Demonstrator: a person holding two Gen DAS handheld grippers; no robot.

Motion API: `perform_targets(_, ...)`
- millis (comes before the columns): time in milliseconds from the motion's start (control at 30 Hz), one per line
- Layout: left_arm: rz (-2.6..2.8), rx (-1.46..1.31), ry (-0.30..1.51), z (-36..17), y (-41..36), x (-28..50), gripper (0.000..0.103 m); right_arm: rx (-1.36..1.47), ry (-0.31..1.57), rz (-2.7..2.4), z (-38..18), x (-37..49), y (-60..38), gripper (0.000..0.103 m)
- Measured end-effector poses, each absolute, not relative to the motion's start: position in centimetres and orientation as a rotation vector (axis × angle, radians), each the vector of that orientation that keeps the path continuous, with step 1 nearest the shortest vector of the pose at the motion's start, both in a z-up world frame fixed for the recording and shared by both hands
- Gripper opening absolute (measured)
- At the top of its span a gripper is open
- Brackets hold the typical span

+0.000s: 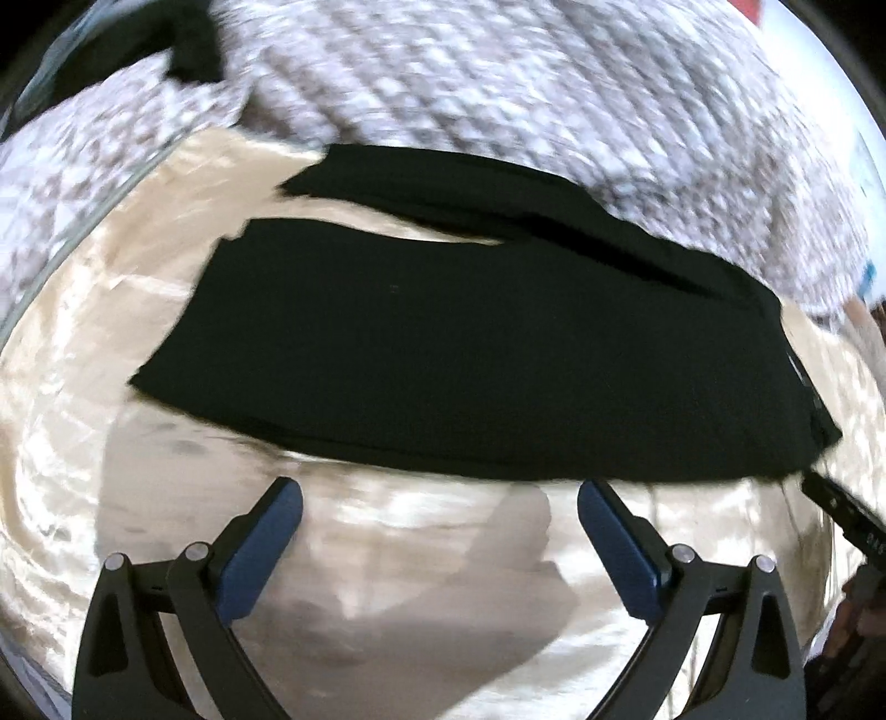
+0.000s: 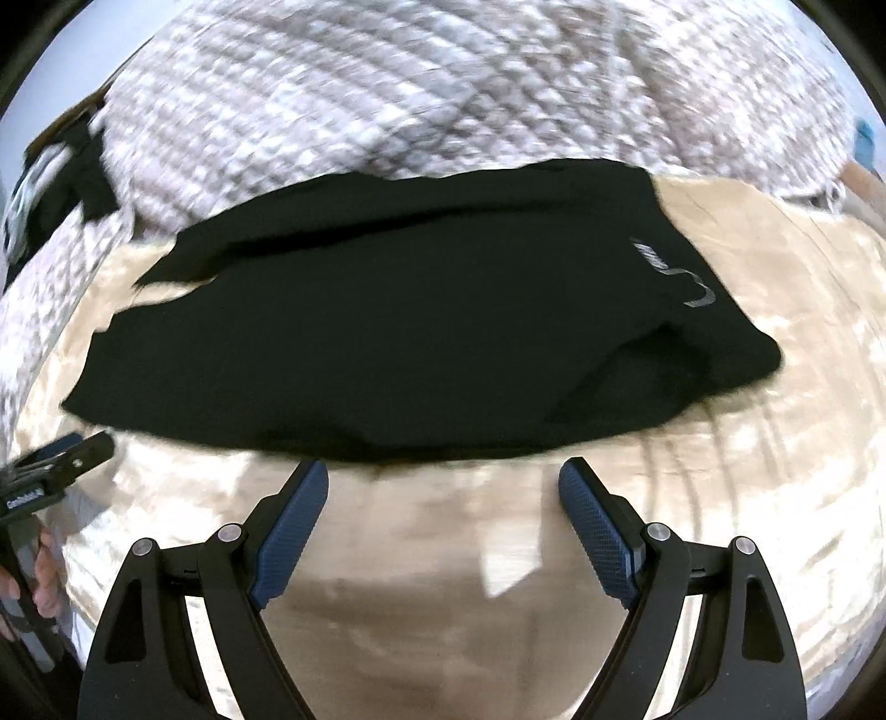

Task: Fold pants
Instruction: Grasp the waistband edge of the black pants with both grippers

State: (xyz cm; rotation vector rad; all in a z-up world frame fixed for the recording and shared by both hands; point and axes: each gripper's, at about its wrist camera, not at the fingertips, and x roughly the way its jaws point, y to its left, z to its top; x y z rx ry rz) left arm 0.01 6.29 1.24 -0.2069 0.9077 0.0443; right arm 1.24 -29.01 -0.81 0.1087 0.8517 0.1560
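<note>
Left wrist view: black pants (image 1: 443,354) spread flat on a shiny tan cover (image 1: 166,526), legs lying side by side with a pale gap between them toward the left, waist end off to the right. Left claw (image 1: 440,498) spread wide, empty, just short of the near long edge. Right wrist view: same pants (image 2: 387,332), a small pale logo near the waist, some bunching at the right corner; right claw (image 2: 443,479) likewise spread, empty, close to the near edge.

Likely soft, light and limp: no stiffness to hold a shape, prone to sagging and dragging on a lift, possibly sliding on the glossy cover. Best taken by pinching the near hem line at two well-separated spots, one per claw, then carried over onto the far leg.

Near side open and bare. Far side crowded by a rumpled patterned blanket (image 2: 387,83) touching the far leg. Another dark item (image 1: 194,50) at far left, blurred.
</note>
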Motion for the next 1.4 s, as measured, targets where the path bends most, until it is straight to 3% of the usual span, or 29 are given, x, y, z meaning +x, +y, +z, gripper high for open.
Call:
perform_targets(400, 0.058, -0.426, 0.888, 0.4, 10.5, 3.1, 0.098, 0.417, 0.859, 0.066, -1.3, 4.8, -35.7, 0.085)
perform_targets(500, 0.071, -0.439, 0.870, 0.4, 10.8, 3.8, 0.091, 0.507, 0.844, 0.054, -1.1, 5.8, -37.1, 0.080)
perform_targets(533, 0.076, -0.440, 0.862, 0.4, 11.0, 4.1, 0.088, 0.527, 0.837, 0.045, -1.2, 6.1, -37.6, 0.073)
perform_targets(633, 0.104, -0.433, 0.845, 0.3, 11.5, 4.5, 0.071, 0.602, 0.816, 0.020, -1.7, 7.0, -39.5, 0.050)
perform_targets(767, 0.148, -0.455, 0.837, 0.1, 12.6, 4.9, 0.039, 0.658, 0.804, 0.001, -2.1, 7.7, -40.7, 0.025)
perform_targets(867, 0.195, -0.467, 0.839, -0.3, 13.5, 5.1, 0.011, 0.657, 0.794, -0.010, -2.0, 7.7, -41.1, 0.012)
perform_targets(900, 0.199, -0.472, 0.842, -0.4, 13.7, 5.2, 0.007, 0.656, 0.793, -0.006, -1.9, 7.7, -41.1, 0.010)
perform_targets(967, 0.198, -0.455, 0.840, -0.3, 13.5, 5.5, 0.004, 0.646, 0.788, 0.001, -1.7, 7.9, -41.0, 0.006)
perform_targets(1400, 0.139, -0.446, 0.736, 4.5, 14.2, -2.7, 0.003, 0.663, 0.761, 0.083, 4.0, 2.0, -41.6, 0.005)
